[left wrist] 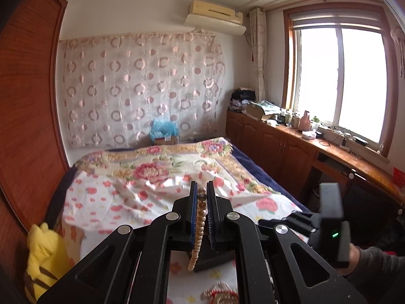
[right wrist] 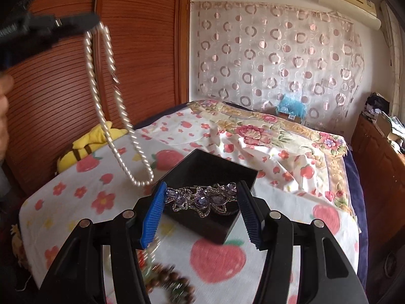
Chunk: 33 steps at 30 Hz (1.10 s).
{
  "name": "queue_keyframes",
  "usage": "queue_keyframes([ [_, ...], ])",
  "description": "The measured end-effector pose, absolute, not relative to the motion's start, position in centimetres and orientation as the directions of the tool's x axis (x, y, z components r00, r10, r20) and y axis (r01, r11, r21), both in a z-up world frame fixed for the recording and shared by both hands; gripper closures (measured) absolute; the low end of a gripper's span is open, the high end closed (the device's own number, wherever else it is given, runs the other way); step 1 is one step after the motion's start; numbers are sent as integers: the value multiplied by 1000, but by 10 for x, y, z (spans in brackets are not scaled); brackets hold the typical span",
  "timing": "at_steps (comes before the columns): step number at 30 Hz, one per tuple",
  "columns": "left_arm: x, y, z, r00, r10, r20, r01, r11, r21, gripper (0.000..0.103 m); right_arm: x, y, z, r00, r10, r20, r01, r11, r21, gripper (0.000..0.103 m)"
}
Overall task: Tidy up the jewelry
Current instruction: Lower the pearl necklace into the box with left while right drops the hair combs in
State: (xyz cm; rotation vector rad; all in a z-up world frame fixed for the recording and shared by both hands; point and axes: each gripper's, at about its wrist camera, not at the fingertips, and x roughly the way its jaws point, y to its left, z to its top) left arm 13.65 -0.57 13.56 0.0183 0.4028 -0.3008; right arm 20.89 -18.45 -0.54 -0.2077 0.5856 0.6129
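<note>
Left gripper (left wrist: 201, 197): jaws nearly together, pinching a pearl necklace (left wrist: 200, 217) between the blue pads; the strand runs down toward six o'clock in the left wrist view. From the right wrist view the same necklace hangs as a long loop, its bottom free in the air at about ten o'clock of the black box (right wrist: 210, 177).

Right gripper (right wrist: 201, 204): jaws set at a middling width, clamped on either end of a purple rhinestone flower piece (right wrist: 202, 198) (a hair clip or brooch, cannot tell which). The piece sits over the near part of the box; whether it touches the box is unclear.

Black box: open, dark inside, nothing else visible in it. It rests on a strawberry-print cloth (right wrist: 217, 255) on the bed.

At seven o'clock of the right gripper, blurred: a brown bead bracelet (right wrist: 172, 286) on the cloth. Yellow plush toy (right wrist: 86, 144) at the cloth's ten o'clock edge.
</note>
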Motion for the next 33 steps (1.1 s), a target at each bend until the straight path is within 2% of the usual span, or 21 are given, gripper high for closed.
queue_keyframes([
  [12,200,-24,147,884,-262,-388,286,958,5,97,280,-168,-49,611,486,-625,-618,786,7,44],
  [15,209,-25,144,879,-264,-397,289,957,4,97,281,-167,-60,585,495,-643,-639,769,11,39],
  [17,218,-26,140,876,-263,-405,291,957,6,97,281,-170,-59,572,515,-638,-640,767,46,32],
  [33,248,-44,81,811,-288,-509,326,945,-16,97,255,-223,-45,618,498,-609,-573,815,84,32],
])
